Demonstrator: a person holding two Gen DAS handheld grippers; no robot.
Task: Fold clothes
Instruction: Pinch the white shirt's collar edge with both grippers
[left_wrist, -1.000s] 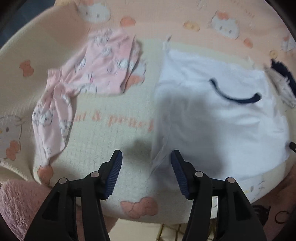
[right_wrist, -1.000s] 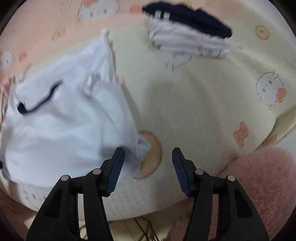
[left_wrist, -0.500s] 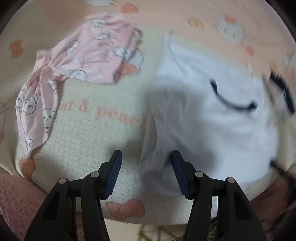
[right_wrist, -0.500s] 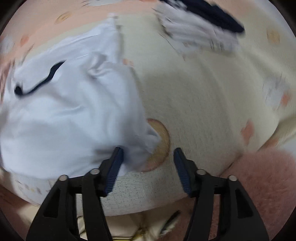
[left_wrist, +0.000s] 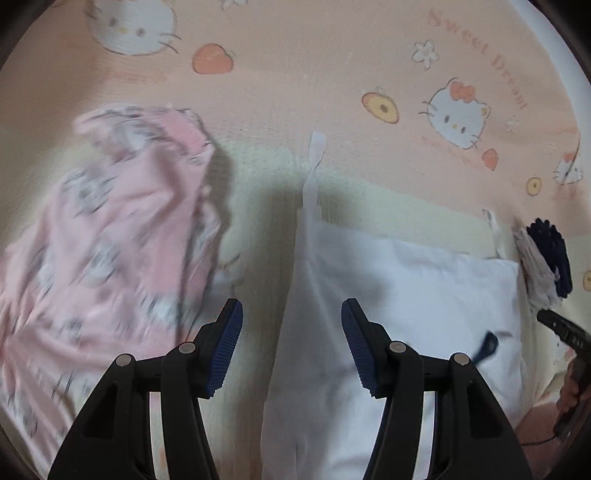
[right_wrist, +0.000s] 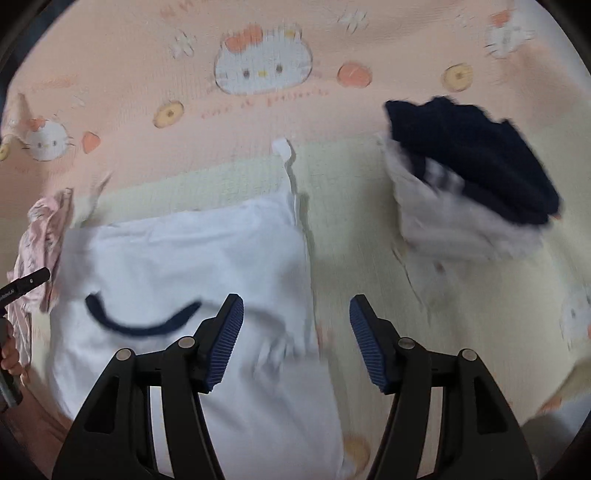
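A white garment (left_wrist: 406, 295) with a dark navy neckline trim (right_wrist: 140, 325) lies spread flat on the bed, over the cream part of a cartoon-cat blanket (left_wrist: 332, 74), its far edge close to the line where the cream turns to peach. Two narrow white straps reach from its far corners toward the peach band; the one (left_wrist: 314, 166) in the left wrist view runs straight up from the garment's far left corner.

The left gripper (left_wrist: 291, 347) hangs over the garment's left edge with its jaws standing apart and nothing between the pads; white cloth and bare cream blanket both show in the gap. The right gripper (right_wrist: 295, 343) hangs over the garment's right edge. Its jaws are opening, and nothing is pinched between them: the white cloth's edge lies below the gap, not touched by either pad.

To the left of the white garment, near the bed's left side, a crumpled pink printed garment (left_wrist: 110, 258) lies in a loose heap, blurred. To the right, well apart from the white garment, a folded stack (right_wrist: 469, 192) sits on the cream area, with a navy piece on top of a pale striped one
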